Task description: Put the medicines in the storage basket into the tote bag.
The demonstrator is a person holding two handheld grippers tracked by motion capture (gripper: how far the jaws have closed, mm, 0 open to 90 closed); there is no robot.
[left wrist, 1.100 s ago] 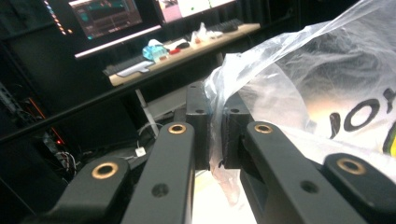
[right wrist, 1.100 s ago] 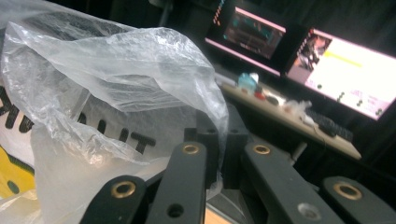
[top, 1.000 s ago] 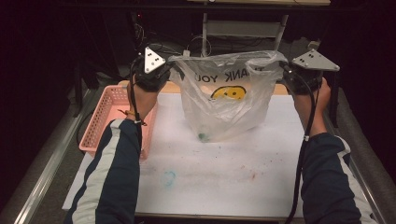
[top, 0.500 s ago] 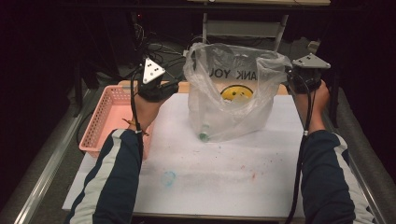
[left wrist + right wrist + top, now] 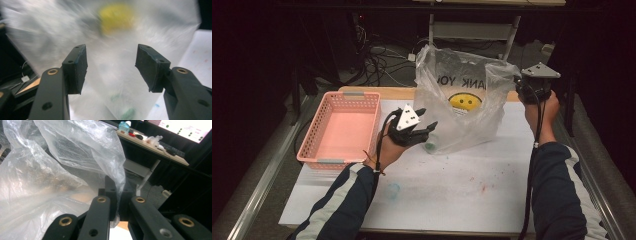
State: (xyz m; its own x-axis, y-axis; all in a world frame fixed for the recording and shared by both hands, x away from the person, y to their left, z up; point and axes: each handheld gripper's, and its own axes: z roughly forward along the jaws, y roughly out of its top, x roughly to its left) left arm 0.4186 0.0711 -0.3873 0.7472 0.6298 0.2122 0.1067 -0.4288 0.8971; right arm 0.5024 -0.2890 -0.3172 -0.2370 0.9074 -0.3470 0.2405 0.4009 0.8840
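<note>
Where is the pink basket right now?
In the high view the pink basket sits on the left side of the table, just left of the left gripper and apart from the clear plastic bag.

Dark sleeves with pale stripes; black two-jaw tool [image 5: 424, 126] with brass-ringed screw holes, grey three-cornered plate, black cable.

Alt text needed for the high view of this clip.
A clear plastic bag printed with a yellow smiley stands on a white table, its right edge pinched by the right gripper. The left gripper sits open beside the bag, near a pink basket.
</note>
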